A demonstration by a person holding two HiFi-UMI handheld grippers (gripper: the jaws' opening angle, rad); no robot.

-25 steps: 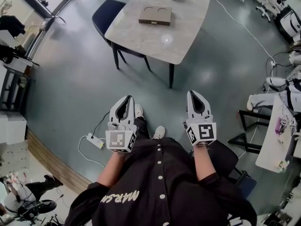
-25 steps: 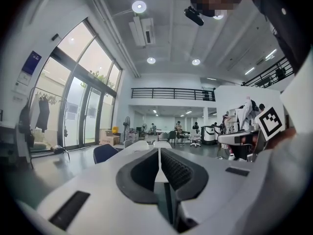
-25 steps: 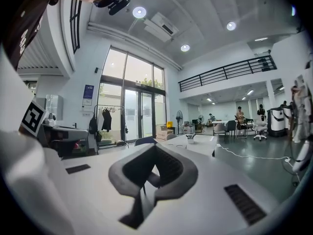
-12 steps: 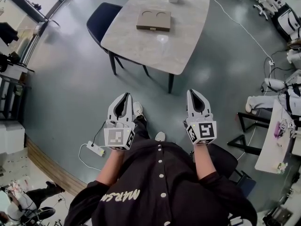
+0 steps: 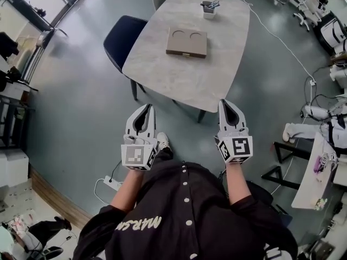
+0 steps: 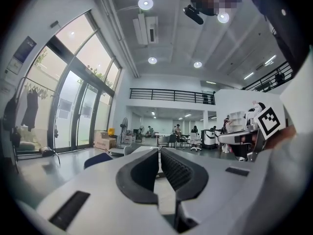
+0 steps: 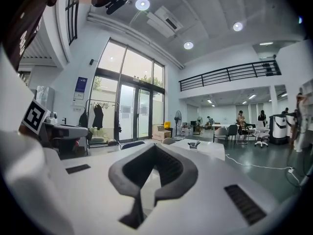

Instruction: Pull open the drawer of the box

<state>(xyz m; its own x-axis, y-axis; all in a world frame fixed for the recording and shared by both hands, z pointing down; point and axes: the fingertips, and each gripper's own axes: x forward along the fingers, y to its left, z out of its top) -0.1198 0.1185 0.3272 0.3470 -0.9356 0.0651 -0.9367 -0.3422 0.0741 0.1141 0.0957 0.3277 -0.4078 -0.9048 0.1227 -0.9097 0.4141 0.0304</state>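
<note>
Box [image 5: 186, 42] lies mid-bench [image 5: 179, 83], nearer the far edge, and its drawer looks shut. Left tool [image 5: 146, 107] and right tool [image 5: 225, 103] are both narrow, jaws together and empty, off the near edge and well apart from the box. Risks: jaws this closed would likely miss the small pull, and a one-tool tug may drag the whole box.

We see the box [image 5: 186, 41] as a flat, tan-brown rectangular slab with two round shallow recesses side by side in its top. It lies flat on the pale stone-patterned worktop [image 5: 190, 83], about midway along it, well in from every edge. Along the side facing us runs a thin lighter strip, the drawer [image 5: 186, 54] front, which sits flush with the box
</note>
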